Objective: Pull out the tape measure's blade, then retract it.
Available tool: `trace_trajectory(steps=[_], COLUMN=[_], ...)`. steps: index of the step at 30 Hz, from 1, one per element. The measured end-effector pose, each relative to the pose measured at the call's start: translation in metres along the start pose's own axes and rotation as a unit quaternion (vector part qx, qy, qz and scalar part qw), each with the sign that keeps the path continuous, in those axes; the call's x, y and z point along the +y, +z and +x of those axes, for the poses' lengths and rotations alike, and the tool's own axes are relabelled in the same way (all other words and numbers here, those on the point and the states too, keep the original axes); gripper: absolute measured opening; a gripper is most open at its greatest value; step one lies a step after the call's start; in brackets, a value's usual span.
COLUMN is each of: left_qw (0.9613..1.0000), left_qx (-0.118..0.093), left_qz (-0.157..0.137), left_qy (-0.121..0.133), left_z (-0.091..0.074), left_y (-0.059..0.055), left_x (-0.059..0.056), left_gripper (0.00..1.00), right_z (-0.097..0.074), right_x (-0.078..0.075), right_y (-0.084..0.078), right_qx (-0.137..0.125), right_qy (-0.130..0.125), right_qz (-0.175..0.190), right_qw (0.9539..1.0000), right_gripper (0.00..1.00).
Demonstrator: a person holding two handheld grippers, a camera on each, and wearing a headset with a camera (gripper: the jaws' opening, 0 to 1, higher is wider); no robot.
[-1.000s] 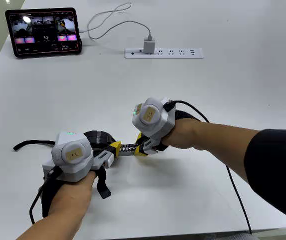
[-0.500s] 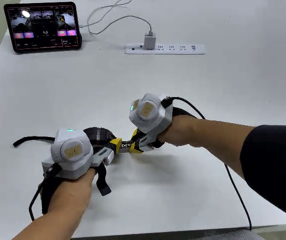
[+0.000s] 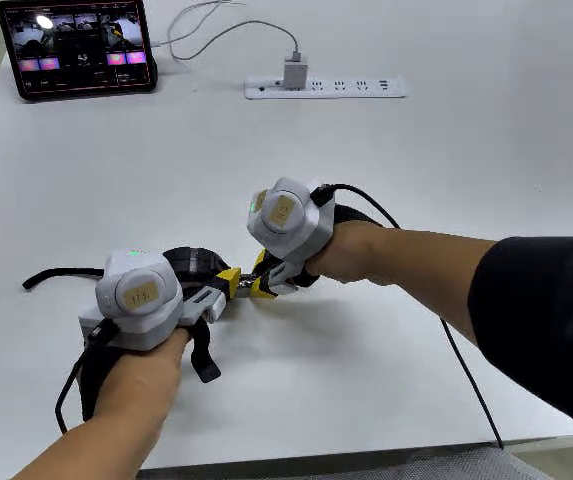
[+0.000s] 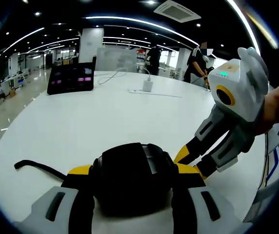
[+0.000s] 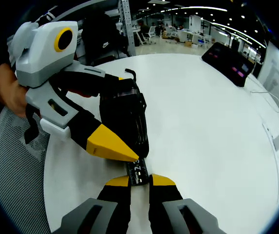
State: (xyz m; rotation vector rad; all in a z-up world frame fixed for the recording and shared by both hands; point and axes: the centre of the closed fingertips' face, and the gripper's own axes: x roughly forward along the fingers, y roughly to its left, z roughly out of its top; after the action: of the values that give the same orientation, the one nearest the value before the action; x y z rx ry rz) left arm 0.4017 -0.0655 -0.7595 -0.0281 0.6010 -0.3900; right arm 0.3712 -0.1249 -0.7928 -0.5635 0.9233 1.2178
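The blade (image 5: 138,171) of the tape measure (image 5: 124,119) bore scale marks and digits, possibly 2s, too blurred to read surely; nothing else was legible.

- The left gripper (image 3: 222,287) is covering most of the tape measure (image 3: 196,266) in the head view.
- The right gripper's (image 5: 139,181) jaws are hiding the blade's (image 5: 138,170) tip.
- The white cable (image 3: 211,22) is running off the top edge.

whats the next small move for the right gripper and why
Probably open the right gripper to let the blade go: just a short stub shows between its shut jaws and the tape measure, which the left gripper clamps.
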Motion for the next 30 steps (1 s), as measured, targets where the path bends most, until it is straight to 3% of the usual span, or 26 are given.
trace_trajectory(steps=[30], left_qw=[0.9999], left_qx=[0.001], left_qz=[-0.009], left_qy=[-0.005], left_z=[-0.001], left_y=[0.0], left_x=[0.001], left_gripper=[0.6], right_z=[0.009], right_x=[0.004], right_y=[0.014], right_qx=[-0.016], right_qy=[0.004], right_qz=[-0.016], right_qw=[0.9997], right_gripper=[0.09])
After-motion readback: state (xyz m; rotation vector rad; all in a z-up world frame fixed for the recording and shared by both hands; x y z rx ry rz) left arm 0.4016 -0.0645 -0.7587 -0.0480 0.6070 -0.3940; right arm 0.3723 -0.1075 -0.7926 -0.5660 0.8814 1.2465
